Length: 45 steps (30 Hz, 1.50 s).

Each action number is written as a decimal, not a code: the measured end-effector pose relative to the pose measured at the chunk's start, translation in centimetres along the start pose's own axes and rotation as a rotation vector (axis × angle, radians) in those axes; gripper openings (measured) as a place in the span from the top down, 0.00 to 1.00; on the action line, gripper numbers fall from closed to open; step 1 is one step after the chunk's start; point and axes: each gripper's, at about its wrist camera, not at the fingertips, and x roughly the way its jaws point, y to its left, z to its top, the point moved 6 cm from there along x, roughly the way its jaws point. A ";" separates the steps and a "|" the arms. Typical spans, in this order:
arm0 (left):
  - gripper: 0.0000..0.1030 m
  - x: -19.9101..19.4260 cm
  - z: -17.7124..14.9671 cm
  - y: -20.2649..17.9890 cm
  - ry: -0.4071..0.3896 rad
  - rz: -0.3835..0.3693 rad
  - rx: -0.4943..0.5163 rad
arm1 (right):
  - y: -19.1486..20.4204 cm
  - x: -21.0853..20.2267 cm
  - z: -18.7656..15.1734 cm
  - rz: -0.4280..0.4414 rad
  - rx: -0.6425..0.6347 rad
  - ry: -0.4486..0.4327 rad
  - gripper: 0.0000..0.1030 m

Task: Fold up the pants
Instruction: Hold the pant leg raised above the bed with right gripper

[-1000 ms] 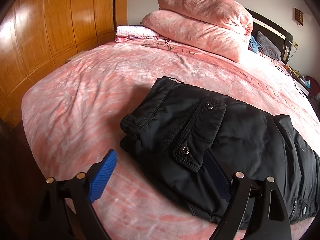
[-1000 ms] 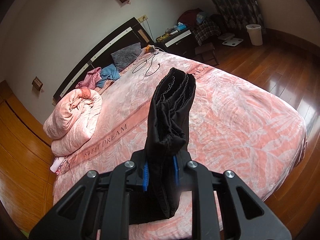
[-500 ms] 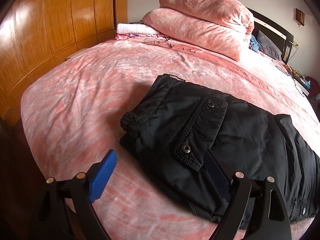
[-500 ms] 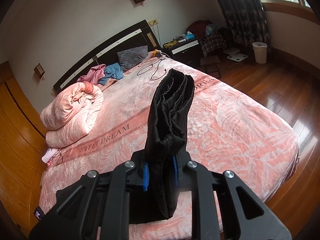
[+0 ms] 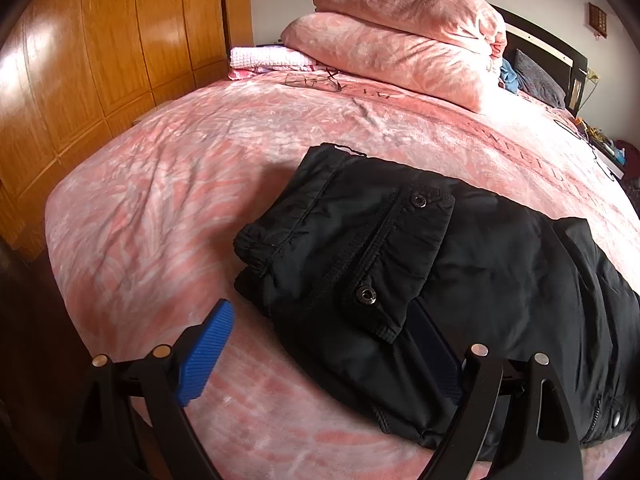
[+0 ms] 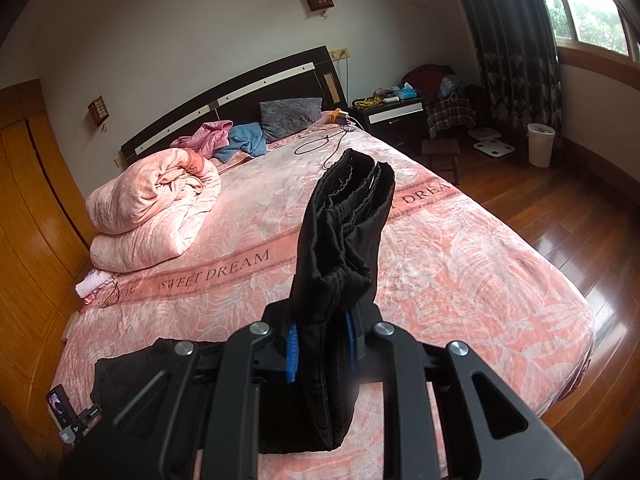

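Black pants [image 5: 392,264] lie folded on the pink bed [image 5: 168,200], near its foot edge. Left claw [image 5: 320,352] spread wide, low over the pants' near corner, gripping nothing. Right claw [image 6: 320,348] clamped on a raised bunch of the pants [image 6: 344,232], held upright above the bed [image 6: 460,264].

Two low, close wrist views over one bed [image 5: 168,184], opposite headings.

— Left gripper [image 5: 320,354]? 
— Low in frame, jaws spread wide, blue pad [image 5: 206,354] bare at lower left, other pad shadowed at lower right.
— Right gripper [image 6: 320,346]? 
— Bottom centre, clamped tight on black pants [image 6: 340,240].
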 end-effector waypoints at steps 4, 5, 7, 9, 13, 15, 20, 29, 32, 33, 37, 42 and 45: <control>0.14 0.0 0.0 -0.1 0.003 0.003 0.003 | 0.6 0.1 0.1 0.005 -0.015 0.001 0.84; 0.14 0.0 0.0 -0.1 0.002 0.003 0.002 | 0.8 0.1 0.1 0.007 -0.020 0.002 0.84; 0.14 0.1 0.0 -0.1 0.003 0.001 0.000 | 1.2 0.0 0.2 0.007 -0.030 -0.002 0.84; 0.14 0.1 0.0 -0.1 0.004 0.001 -0.002 | 1.7 -0.2 0.3 0.005 -0.047 -0.006 0.84; 0.14 0.1 0.0 -0.2 0.002 -0.006 0.008 | 2.6 -0.4 0.4 0.001 -0.071 -0.010 0.84; 0.13 0.0 0.0 -0.3 -0.001 -0.011 0.012 | 3.0 -0.5 0.4 0.000 -0.080 -0.011 0.84; 0.13 0.0 -0.1 -0.1 0.001 -0.022 0.003 | 4.4 -0.7 0.4 -0.004 -0.107 -0.007 0.84; 0.13 0.0 -0.1 0.2 -0.001 -0.033 -0.013 | 6.5 -0.6 0.4 0.000 -0.143 0.013 0.84; 0.13 -0.1 -0.1 0.3 -0.004 -0.038 -0.020 | 7.0 -0.5 0.3 -0.005 -0.154 0.022 0.84; 0.13 -0.1 -0.1 0.3 -0.002 -0.040 -0.021 | 7.2 -0.5 0.2 -0.006 -0.158 0.024 0.84; 0.13 0.0 -0.1 0.2 0.003 -0.046 -0.015 | 7.9 -0.2 -0.2 -0.014 -0.171 0.038 0.84; 0.13 -0.3 -0.1 -0.2 -0.014 -0.055 -0.001 | 9.0 0.3 -0.5 -0.022 -0.203 0.053 0.84; 0.13 -0.5 -0.1 -0.3 -0.021 -0.060 0.004 | 10.1 0.5 -0.9 -0.023 -0.221 0.060 0.84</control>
